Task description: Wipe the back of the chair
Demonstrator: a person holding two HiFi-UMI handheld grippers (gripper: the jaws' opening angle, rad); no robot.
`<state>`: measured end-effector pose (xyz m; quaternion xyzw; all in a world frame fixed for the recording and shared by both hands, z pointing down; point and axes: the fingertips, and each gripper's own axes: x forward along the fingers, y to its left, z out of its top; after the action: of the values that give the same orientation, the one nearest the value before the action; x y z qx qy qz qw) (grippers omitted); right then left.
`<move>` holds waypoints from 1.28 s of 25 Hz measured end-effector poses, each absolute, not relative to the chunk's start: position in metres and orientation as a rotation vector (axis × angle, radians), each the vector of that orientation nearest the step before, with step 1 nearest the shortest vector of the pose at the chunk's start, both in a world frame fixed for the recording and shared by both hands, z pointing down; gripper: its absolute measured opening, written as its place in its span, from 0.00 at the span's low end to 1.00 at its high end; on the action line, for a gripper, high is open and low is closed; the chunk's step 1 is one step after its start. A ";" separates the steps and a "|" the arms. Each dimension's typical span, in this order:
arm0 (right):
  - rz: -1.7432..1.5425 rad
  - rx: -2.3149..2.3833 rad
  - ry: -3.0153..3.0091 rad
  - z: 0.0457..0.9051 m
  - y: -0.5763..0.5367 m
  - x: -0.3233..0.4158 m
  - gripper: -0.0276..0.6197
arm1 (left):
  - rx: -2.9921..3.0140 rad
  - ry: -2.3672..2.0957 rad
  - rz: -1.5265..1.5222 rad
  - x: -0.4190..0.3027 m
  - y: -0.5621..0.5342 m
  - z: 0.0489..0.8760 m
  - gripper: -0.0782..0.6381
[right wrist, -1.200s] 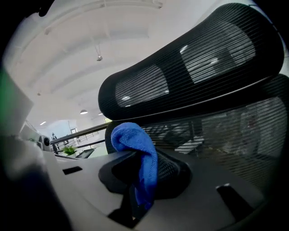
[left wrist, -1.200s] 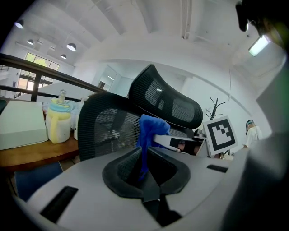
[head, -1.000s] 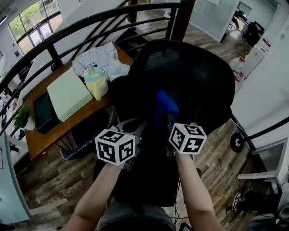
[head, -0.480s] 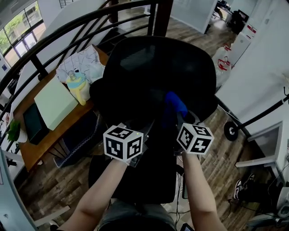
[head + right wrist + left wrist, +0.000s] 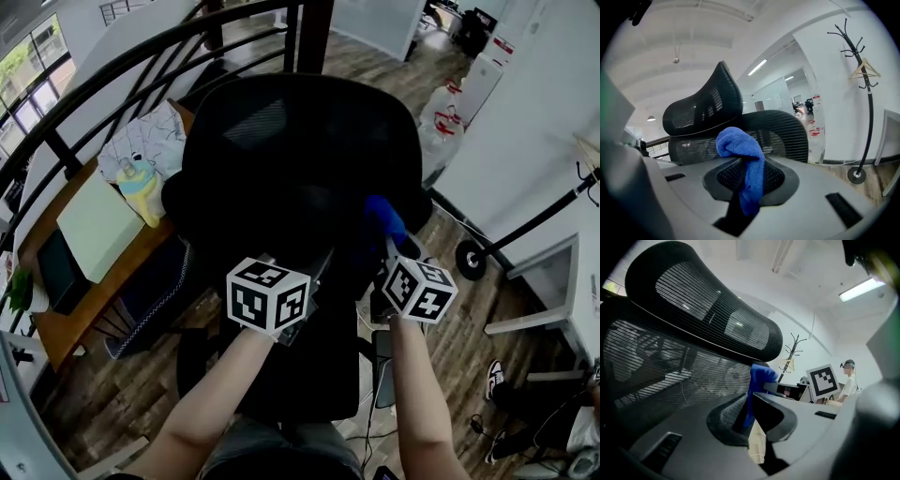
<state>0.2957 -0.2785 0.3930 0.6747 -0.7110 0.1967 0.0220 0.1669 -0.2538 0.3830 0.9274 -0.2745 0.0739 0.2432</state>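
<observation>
The black mesh chair back (image 5: 300,159) fills the middle of the head view, with its headrest (image 5: 708,310) above the mesh in the left gripper view. My right gripper (image 5: 386,246) is shut on a blue cloth (image 5: 384,217), which lies against the right lower part of the chair back. The right gripper view shows the cloth (image 5: 747,159) bunched and hanging between the jaws of that gripper (image 5: 749,180), with the chair back (image 5: 783,131) just behind. My left gripper (image 5: 314,267) is near the lower middle of the back. Its jaws (image 5: 749,413) are together and hold nothing.
A wooden desk (image 5: 56,309) at the left holds a pale green board (image 5: 94,225), a yellow and blue bottle (image 5: 141,192) and a paper sheet (image 5: 141,141). A black railing (image 5: 112,75) curves behind. A coat stand (image 5: 862,93) stands at the right. A person (image 5: 848,378) stands far off.
The right gripper has carried the blue cloth rightward across the chair back, toward its right edge. The left gripper has stayed low near the back's middle, and the head view has shifted.
</observation>
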 end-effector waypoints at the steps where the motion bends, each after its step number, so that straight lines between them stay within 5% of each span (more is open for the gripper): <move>1: 0.611 2.108 -2.189 0.393 -0.276 0.302 0.17 | 2.538 -0.742 0.203 0.169 -0.252 0.382 0.17; 15: 0.679 2.281 -2.145 0.385 -0.251 0.326 0.17 | 2.515 -0.785 0.200 0.150 -0.245 0.381 0.17; 32: 0.743 1.722 -2.511 0.417 -0.259 0.108 0.17 | 2.307 -1.126 0.182 -0.005 -0.232 0.421 0.17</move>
<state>0.1078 -0.2589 0.4173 0.5493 -0.8012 0.2372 0.0037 -0.0049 -0.2316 0.4205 0.8605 -0.4201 0.0678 0.2802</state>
